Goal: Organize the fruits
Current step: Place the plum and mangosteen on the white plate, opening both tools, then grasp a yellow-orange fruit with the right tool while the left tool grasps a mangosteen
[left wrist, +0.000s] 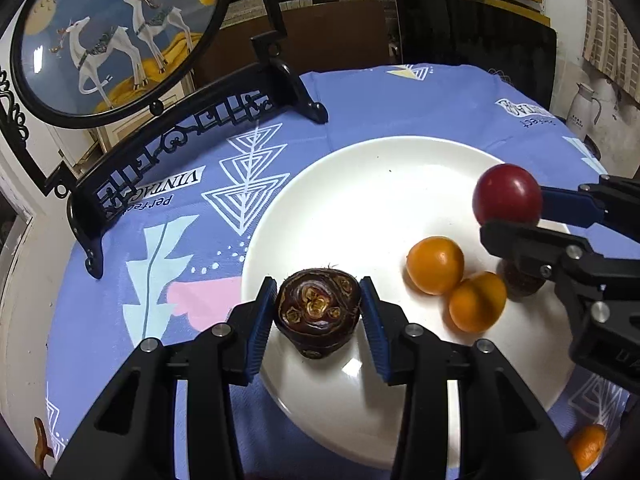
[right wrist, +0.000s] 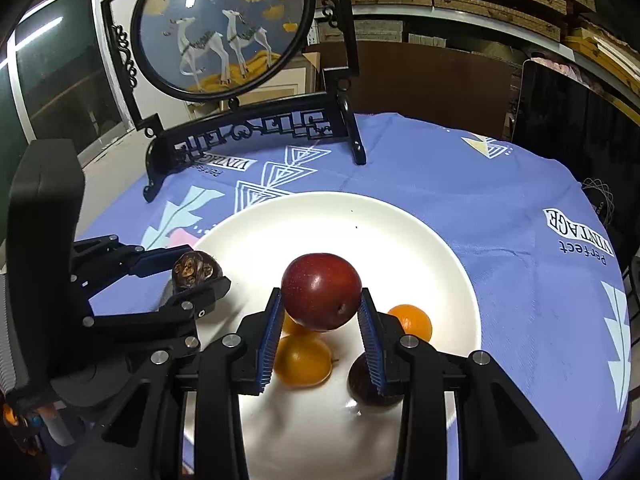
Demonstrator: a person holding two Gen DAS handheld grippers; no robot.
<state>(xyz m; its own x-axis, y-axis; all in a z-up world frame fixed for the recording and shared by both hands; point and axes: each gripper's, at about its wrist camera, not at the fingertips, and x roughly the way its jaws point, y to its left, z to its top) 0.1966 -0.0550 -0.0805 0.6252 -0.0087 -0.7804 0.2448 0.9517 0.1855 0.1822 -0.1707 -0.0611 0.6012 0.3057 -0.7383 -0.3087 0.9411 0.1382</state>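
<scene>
My left gripper (left wrist: 318, 312) is shut on a dark brown fruit with a patterned cut top (left wrist: 318, 314), held over the near-left rim of the white plate (left wrist: 360, 184). My right gripper (right wrist: 320, 312) is shut on a red plum (right wrist: 321, 291) and holds it above the plate (right wrist: 360, 224). The plum also shows in the left wrist view (left wrist: 507, 199). Two orange fruits (left wrist: 435, 266) (left wrist: 477, 302) lie on the plate, with a dark round fruit (right wrist: 362, 380) beside them. The left gripper with its brown fruit (right wrist: 196, 270) shows at the left of the right wrist view.
A black ornamental stand with a round deer picture (left wrist: 116, 36) stands on the blue patterned cloth (left wrist: 400, 112) at the back left. Another orange fruit (left wrist: 587, 446) lies off the plate at the right. A dark screen (left wrist: 476, 40) stands behind the table.
</scene>
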